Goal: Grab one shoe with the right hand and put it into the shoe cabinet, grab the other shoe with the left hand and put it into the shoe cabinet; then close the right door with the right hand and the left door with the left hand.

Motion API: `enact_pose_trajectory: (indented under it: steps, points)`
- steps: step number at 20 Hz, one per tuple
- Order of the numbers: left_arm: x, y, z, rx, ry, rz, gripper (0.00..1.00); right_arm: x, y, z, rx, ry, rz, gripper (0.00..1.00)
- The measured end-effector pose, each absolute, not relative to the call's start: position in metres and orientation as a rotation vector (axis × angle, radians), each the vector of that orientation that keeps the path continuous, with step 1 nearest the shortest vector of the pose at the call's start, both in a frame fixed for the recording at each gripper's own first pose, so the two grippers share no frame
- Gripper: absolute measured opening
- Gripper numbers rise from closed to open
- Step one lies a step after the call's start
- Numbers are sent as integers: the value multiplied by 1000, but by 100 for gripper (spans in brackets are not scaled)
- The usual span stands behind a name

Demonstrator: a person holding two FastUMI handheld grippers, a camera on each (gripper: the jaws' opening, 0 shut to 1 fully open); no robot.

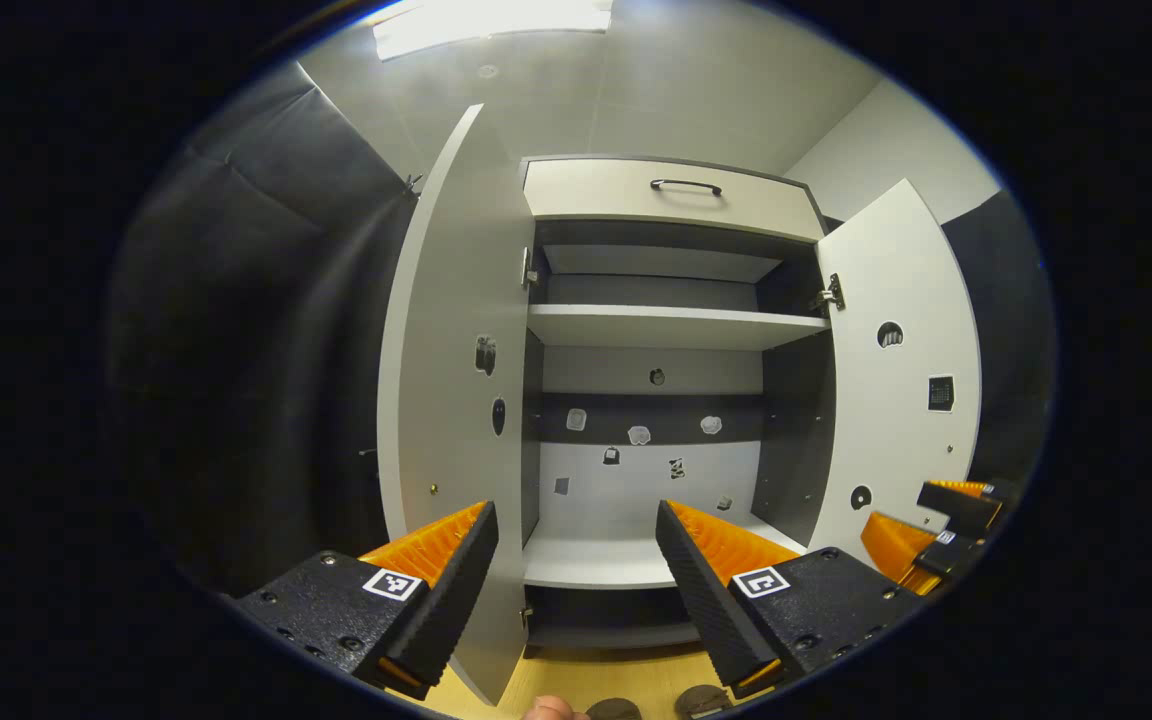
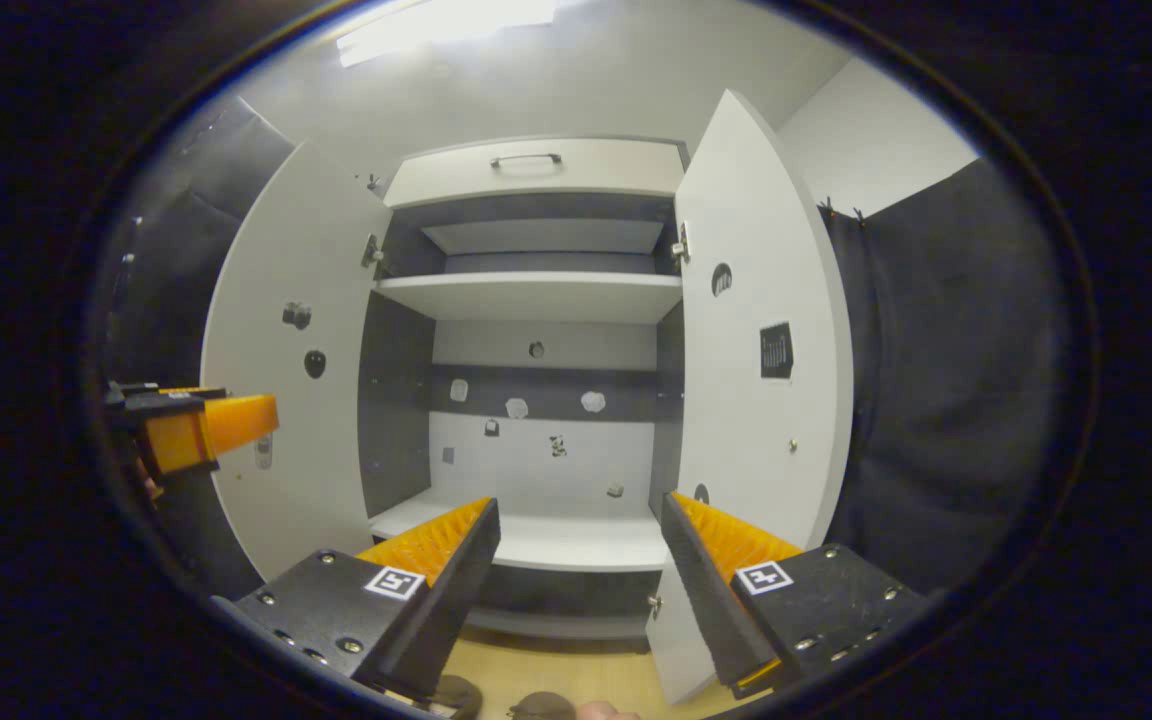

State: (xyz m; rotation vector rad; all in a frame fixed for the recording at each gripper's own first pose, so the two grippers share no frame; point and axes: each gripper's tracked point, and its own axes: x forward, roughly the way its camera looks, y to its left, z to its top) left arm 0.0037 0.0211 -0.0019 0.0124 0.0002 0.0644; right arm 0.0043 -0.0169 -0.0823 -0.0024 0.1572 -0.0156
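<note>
Both doors swung wide on the shoe cabinet (image 2: 536, 290), shelves bare, left gripper (image 1: 576, 590) and right gripper (image 2: 581, 590) spread wide and empty, held back facing it, shoes (image 1: 658, 706) barely glimpsed low on the near floor, likely awaiting pickup.

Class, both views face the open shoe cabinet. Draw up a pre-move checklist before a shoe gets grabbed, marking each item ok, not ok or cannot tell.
1. Left door open: ok.
2. Right door open: ok.
3. Lower shelf free for shoes: ok.
4. Left gripper open, nothing held: ok.
5. Right gripper open, nothing held: ok.
6. Shoes within reach: cannot tell; dark rounded shapes peek in at the bottom edge.
</note>
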Motion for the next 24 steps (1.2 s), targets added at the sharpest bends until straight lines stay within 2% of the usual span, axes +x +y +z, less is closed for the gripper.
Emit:
enact_pose_trajectory:
  steps: [6,15,21,24]
  points:
    - [-1,36,7,20,-23,97,97,-25,-25,-177,-47,350,-12,98]
    - [-12,63,10,45,-28,164,97,-86,-21,-324,36,681,26,96]
    - [-22,81,3,62,0,211,97,-123,-6,-395,64,850,67,98]
    - [-25,88,-1,65,16,232,97,-140,10,-419,60,919,118,96]
